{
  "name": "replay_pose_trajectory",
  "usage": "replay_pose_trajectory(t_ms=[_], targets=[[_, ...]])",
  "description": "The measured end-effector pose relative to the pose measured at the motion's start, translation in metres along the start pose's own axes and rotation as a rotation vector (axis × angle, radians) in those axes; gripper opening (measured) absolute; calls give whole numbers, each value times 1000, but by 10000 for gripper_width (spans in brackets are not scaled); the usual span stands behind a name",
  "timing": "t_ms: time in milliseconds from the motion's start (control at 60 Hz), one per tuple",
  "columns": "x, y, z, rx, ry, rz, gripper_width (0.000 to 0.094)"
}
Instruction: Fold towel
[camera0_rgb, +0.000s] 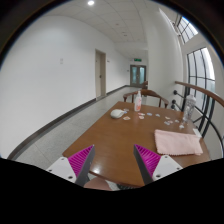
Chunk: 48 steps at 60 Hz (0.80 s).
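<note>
A pink towel (178, 143) lies folded flat on the wooden table (120, 140), to the right of and just beyond my right finger. My gripper (113, 160) hovers over the near edge of the table with its fingers wide apart and nothing between them. The magenta pads (80, 158) show on both fingers. The towel is apart from the fingers.
Farther down the table stand a white bowl-like object (118, 113), a pinkish container (138, 101) and small scattered items (165, 120). A railing (205, 95) runs along the right side. A corridor with white walls and doors extends beyond, with grey floor to the left.
</note>
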<state>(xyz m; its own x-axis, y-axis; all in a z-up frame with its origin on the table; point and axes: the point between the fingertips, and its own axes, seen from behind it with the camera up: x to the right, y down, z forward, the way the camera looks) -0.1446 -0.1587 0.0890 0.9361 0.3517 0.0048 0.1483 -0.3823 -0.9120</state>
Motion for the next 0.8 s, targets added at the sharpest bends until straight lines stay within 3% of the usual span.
replay_pose_trajectory(t_ms=[233,450,600,700,767,800], targets=[[54,-13,29,-20,87,2,806],[152,8,90,-117,225,4,642],[184,25,124,-192,251,-6,635],[194,43,138,-258,245,5,496],[191,42,145,-247,208,46,381],[187,43,146,-250,182,76,252]])
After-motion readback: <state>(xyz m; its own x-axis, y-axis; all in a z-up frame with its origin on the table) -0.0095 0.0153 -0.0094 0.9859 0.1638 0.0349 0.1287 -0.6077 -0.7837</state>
